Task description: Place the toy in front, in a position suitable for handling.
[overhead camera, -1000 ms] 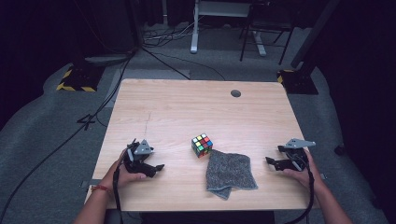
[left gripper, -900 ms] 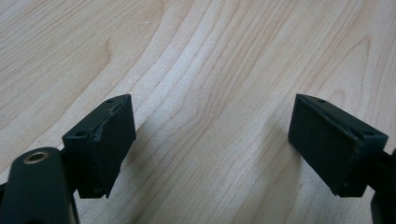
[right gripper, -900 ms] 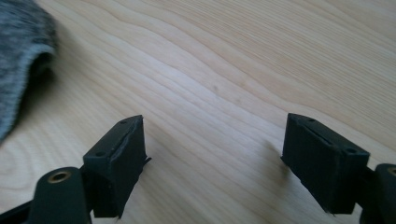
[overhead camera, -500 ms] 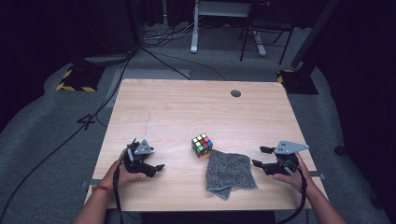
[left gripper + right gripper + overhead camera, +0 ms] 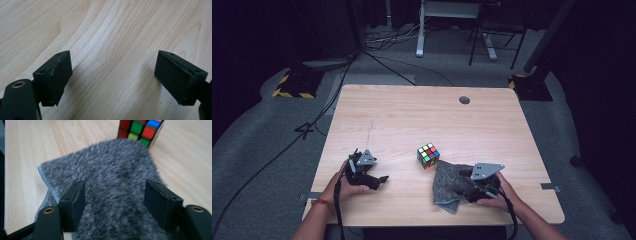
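From the high view, my right gripper sat over the near right edge of the grey cloth, which lay rumpled on the wooden table with its far corner just beside the colour cube. My left gripper rested on the bare wood well apart from both, toward the near left corner.

In the left gripper view, my jaws stood wide apart with nothing but wood grain between them; that hand was idle.

In the right gripper view, my right gripper was spread open with the fuzzy cloth lying between and under its jaws, the pads not pressed into it as far as I could tell. The cube stood beyond the cloth's far edge, touching it or nearly so; I could not tell which.

I judged the job barely begun: the reach to the cloth was made, but nothing was gripped, and the pinch, lift and whatever folding or moving was meant all lay ahead.
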`<action>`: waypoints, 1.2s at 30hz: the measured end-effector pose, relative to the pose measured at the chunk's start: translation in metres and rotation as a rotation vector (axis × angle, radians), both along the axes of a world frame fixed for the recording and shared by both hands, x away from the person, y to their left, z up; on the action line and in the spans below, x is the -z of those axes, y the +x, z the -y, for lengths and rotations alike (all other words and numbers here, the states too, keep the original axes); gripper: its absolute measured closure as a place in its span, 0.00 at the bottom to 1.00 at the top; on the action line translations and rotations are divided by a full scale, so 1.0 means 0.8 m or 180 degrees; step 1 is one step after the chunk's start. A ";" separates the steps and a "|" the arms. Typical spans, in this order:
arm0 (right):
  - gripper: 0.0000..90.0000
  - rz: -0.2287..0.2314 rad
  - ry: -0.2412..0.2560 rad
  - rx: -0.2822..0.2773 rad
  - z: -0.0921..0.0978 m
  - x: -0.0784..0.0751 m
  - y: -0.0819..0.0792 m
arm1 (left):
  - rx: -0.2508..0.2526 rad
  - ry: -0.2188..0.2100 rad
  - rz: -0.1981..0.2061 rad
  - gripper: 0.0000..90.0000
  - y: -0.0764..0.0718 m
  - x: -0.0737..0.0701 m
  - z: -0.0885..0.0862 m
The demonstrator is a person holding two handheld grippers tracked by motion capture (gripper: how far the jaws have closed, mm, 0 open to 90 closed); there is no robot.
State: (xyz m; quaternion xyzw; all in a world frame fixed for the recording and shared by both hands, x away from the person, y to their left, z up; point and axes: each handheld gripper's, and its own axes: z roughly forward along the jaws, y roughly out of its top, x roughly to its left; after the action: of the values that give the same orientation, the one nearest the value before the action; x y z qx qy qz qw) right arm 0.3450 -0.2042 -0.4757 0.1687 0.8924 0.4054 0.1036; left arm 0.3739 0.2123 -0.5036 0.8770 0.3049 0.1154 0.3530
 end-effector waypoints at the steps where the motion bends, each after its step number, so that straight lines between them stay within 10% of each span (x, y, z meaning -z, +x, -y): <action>1: 0.38 -0.0020 -0.0064 -0.0026 -0.003 0.005 0.000 | -0.0003 0.0003 -0.0004 0.17 0.000 0.000 0.001; 14: 0.42 -0.0078 -0.0297 -0.0007 0.009 0.022 0.005 | -0.0064 0.0000 0.0003 0.17 0.000 0.000 0.016; 36: 0.41 -0.0128 -0.0272 0.0670 0.106 0.022 0.042 | 0.0309 -0.0004 -0.0004 0.17 0.041 -0.001 0.116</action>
State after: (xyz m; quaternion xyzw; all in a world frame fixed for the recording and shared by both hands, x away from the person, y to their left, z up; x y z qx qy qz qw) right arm 0.3787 -0.2890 -0.4929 0.2651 0.8882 0.3503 0.1348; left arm 0.4068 0.1194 -0.5031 0.8906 0.2623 0.0974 0.3585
